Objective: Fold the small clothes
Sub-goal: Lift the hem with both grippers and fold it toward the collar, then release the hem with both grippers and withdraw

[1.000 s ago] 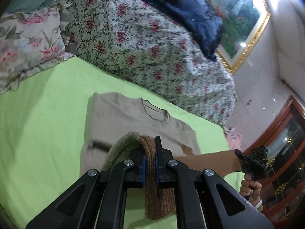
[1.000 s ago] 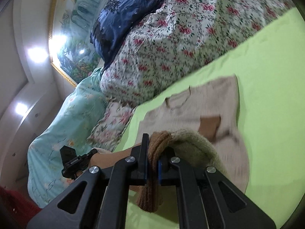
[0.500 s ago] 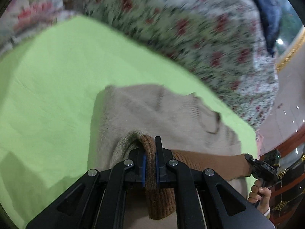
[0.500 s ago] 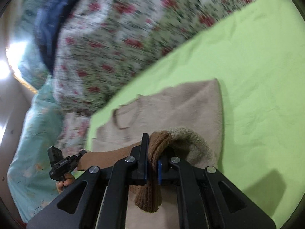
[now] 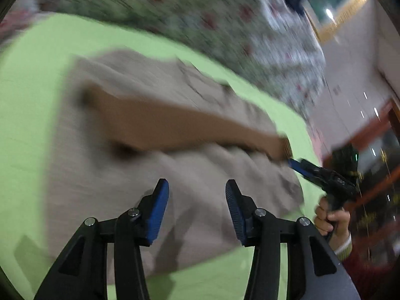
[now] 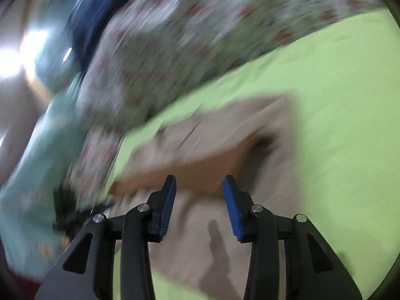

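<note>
Both views are streaked with motion blur. The left hand-held gripper (image 5: 197, 205) has its blue-padded fingers (image 5: 160, 207) spread wide with nothing between them; it hangs over the near part of a beige knitted sweater (image 5: 190, 182) that lies on the lime-green bed sheet (image 5: 30, 100). A darker brown sleeve (image 5: 175, 125) runs as a band across the sweater's body, from the left side towards the right edge. At that right edge, in the left wrist view, the right hand-held gripper (image 5: 291, 162) shows as a black tool with a blue tip just beside the sleeve's cuff, with the person's right hand (image 5: 330, 218) around its handle. The right wrist view shows its blue pads (image 6: 231, 205) parted wide and empty above the sweater (image 6: 225, 240), with the brown sleeve (image 6: 200, 172) just beyond the fingertips. A rumpled floral quilt (image 5: 187, 17) borders the sheet behind the sweater.
</note>
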Available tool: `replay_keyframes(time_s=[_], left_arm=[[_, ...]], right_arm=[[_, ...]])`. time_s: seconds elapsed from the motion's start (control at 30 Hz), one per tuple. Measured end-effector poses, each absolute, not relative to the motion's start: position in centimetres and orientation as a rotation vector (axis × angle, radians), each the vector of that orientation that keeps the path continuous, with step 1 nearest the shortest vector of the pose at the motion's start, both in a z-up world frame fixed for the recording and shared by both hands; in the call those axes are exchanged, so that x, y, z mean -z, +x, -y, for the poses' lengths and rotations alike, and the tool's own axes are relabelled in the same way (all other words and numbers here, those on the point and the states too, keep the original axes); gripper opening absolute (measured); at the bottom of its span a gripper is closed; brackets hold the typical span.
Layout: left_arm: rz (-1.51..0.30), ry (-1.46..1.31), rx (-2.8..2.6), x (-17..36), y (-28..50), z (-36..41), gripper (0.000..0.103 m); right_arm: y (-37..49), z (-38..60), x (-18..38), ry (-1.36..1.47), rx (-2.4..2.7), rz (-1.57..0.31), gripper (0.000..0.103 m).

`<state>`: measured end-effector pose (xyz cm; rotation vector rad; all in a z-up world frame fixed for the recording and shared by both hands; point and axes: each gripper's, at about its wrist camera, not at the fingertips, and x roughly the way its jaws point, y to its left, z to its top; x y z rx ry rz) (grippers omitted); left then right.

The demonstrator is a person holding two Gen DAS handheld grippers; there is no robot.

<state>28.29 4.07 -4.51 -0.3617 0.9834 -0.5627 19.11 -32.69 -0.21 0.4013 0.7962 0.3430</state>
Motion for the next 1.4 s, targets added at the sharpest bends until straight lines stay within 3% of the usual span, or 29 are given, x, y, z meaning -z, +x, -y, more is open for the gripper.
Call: replay_keyframes(time_s=[0.13, 0.23, 0.27, 0.43, 0.57, 0.63, 0.73, 1.1, 1.4], left_arm=[[-1.065, -0.269, 0.588, 6.4, 30.7, 0.3, 0.047], [-1.091, -0.227, 0.578, 6.5, 33.6, 0.8, 0.039], [-1.079, -0.212, 0.566, 6.2, 34.6, 0.4, 0.031], [-1.043, -0.313, 0.385, 4.7, 40.0, -5.9, 0.033], [-0.985, -0.454, 0.282, 4.2, 40.7, -11.7, 0.033], [-0.949, -0.497, 0.261, 3.9, 39.0, -13.2, 0.033], [-0.924, -0.52, 0.225, 3.8, 35.8, -13.9, 0.044], [-0.939, -0.559, 0.358, 5.3, 19.3, -6.8, 0.055], [-0.962, -0.641, 0.306, 7.9, 13.3, -6.9, 0.06]], right_arm=[[21.9, 27.2, 2.4, 0.183, -0.445, -0.956, 0.042], [24.8, 26.9, 3.4, 0.087, -0.391, -1.027, 0.039], [25.9, 27.4, 3.4, 0.063, -0.361, -1.026, 0.039], [30.2, 34.2, 1.6, 0.18, -0.092, -0.929, 0.039], [28.8, 39.5, 0.1, 0.393, 0.032, -0.791, 0.04], [26.9, 39.9, -0.3, 0.426, 0.042, -0.76, 0.04], [23.5, 39.0, -0.6, 0.442, 0.042, -0.728, 0.043], [11.9, 31.5, 1.6, 0.505, -0.104, -0.719, 0.048], [7.7, 28.2, 3.3, 0.51, -0.159, -0.764, 0.05]])
